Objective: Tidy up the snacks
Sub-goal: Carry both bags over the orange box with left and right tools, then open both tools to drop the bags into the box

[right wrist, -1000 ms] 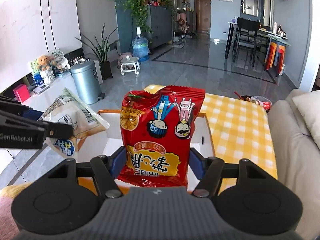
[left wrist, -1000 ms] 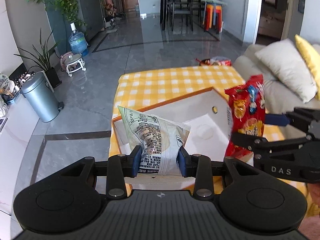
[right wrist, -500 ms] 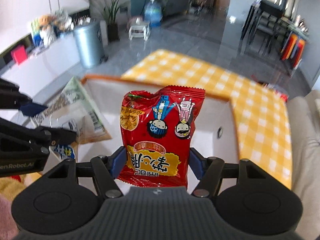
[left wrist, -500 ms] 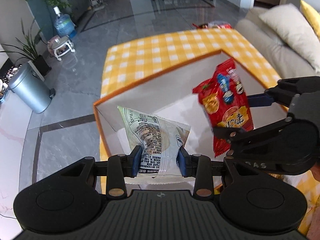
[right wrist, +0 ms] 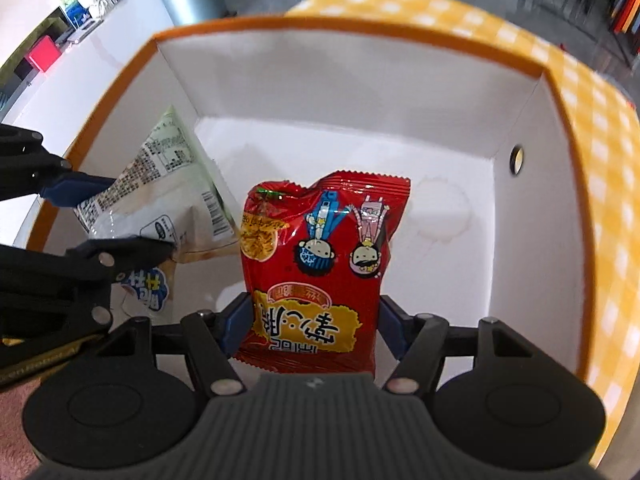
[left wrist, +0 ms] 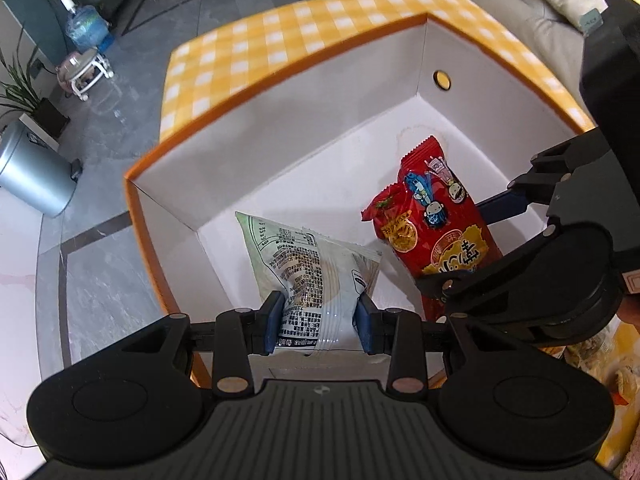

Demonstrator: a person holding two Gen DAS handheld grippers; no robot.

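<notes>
Left gripper (left wrist: 320, 322) clamping pale snack bag (left wrist: 316, 264), right gripper (right wrist: 314, 328) clamping red snack bag (right wrist: 320, 256), both inside orange-rimmed white box (right wrist: 360, 92)

Red snack bag (right wrist: 320, 268) with two cartoon figures, upright inside the white, orange-rimmed box (right wrist: 340, 92), pale green-and-white snack bag (left wrist: 316, 276) with black print beside it in the box, tilted, both pinched at their lower ends

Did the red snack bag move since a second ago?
Yes. The red snack bag went down into the white box; earlier it was above the box's orange rim, now it hangs inside the walls.
</notes>
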